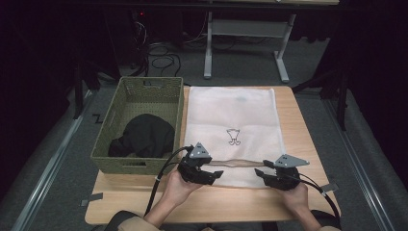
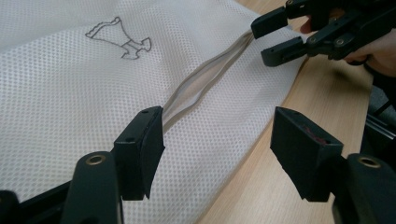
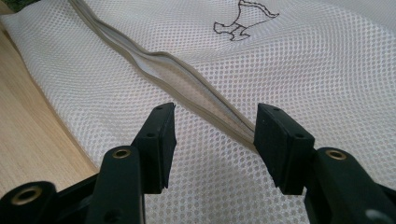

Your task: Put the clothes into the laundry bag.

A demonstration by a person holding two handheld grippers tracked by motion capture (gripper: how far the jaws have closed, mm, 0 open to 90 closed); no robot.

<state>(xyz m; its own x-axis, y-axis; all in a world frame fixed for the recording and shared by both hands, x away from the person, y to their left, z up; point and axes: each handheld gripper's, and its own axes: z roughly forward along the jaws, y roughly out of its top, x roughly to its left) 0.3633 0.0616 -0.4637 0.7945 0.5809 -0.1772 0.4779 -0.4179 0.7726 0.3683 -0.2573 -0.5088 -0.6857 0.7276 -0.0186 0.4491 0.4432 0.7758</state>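
Left gripper (image 1: 208,169) hovers with jaws spread wide at the near left part of the mesh bag (image 1: 231,120), holding nothing — in its own view the jaws straddle the near end of the zipper (image 2: 205,79). Right gripper (image 1: 265,172) sits at the bag's near right part, jaws likewise apart and empty, the grey zipper running between them in its view. The white bag lies flat on the table (image 1: 308,144), reaching from the far edge almost to the near one, a small outline drawing (image 1: 234,136) at its middle. At the table's left edge stands a woven basket (image 1: 120,96) with dark cloth (image 1: 142,137) inside.
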